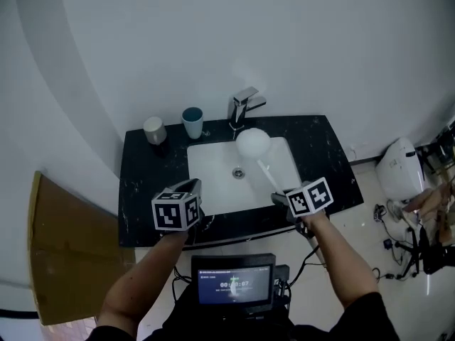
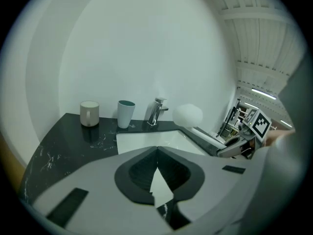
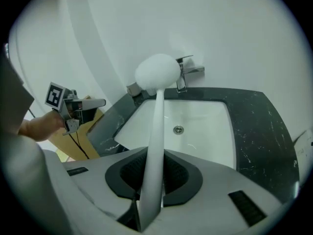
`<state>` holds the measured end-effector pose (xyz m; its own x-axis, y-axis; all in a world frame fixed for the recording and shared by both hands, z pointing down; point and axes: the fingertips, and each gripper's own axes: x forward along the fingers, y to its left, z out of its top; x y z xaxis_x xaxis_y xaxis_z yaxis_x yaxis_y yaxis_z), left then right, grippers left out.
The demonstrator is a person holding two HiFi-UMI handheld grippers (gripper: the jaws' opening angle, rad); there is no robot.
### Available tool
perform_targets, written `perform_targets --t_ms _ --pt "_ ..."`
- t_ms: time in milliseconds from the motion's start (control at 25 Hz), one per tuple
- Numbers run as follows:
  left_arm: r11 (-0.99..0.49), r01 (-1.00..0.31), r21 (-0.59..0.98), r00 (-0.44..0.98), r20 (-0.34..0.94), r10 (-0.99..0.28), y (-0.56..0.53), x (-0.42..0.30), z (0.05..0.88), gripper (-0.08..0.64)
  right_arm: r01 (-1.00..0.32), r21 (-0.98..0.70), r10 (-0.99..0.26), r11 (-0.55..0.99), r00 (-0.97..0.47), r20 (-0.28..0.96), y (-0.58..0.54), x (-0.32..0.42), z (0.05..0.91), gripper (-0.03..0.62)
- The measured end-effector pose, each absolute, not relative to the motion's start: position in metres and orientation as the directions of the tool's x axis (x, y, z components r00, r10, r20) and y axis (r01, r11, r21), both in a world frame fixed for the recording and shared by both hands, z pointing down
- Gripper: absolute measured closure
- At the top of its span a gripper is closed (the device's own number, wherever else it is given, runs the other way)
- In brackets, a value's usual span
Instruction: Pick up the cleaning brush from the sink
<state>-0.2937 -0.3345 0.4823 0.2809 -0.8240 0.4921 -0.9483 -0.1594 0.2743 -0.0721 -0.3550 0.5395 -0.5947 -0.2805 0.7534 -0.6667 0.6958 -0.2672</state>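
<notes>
**Task status.** The right claw [image 1: 279, 199] is clamping the white handle of the cleaning brush [image 3: 157, 73]. Its jaws are standing almost together, pressing on the handle from both sides. The handle is running straight out ahead of the claw, and the round white brush head is hanging at the far end, above the back of the sink [image 1: 206, 170] and just in front of the faucet [image 1: 244, 109]. No part of the brush is touching the basin, which is lying below and ahead of the claw. Judging by this, the pick-up is effectively done; only holding the brush steady is remaining.

The left claw [image 2: 157, 173] is hovering at the near rim of the sink. Its jaw tips are meeting and it is carrying nothing. A white mug [image 2: 89, 113] and a teal cup [image 2: 126, 113] are standing ahead of it and to its left, well apart from the brush.

**Markings.** No brand or label is showing on the brush, faucet or cups. The cubes on both claws are displaying only black-and-white square patterns. A small screen [image 1: 233, 283] behind the claws, nearest the person, is showing digits too blurred to read.
</notes>
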Motion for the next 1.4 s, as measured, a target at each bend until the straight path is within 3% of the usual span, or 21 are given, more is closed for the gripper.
perform_targets --t_ms 320,600,1400 --pt "-0.011 -0.946 0.323 0.148 0.404 -0.902 -0.254 -0.157 0.465 0.545 -0.516 -0.215 -0.281 0.829 -0.717 0.638 -0.312 0.044 0.498 0.549" --pt "-0.011 -0.972 0.237 0.094 0.343 -0.934 -0.183 -0.066 0.430 0.545 -0.455 -0.201 -0.306 0.868 -0.808 0.504 -0.266 0.108 0.439 0.549" --pt "-0.053 -0.986 0.157 0.091 0.245 -0.965 -0.093 -0.025 0.425 0.546 -0.570 -0.206 -0.524 0.796 -0.818 0.236 -0.165 0.156 0.416 0.549"
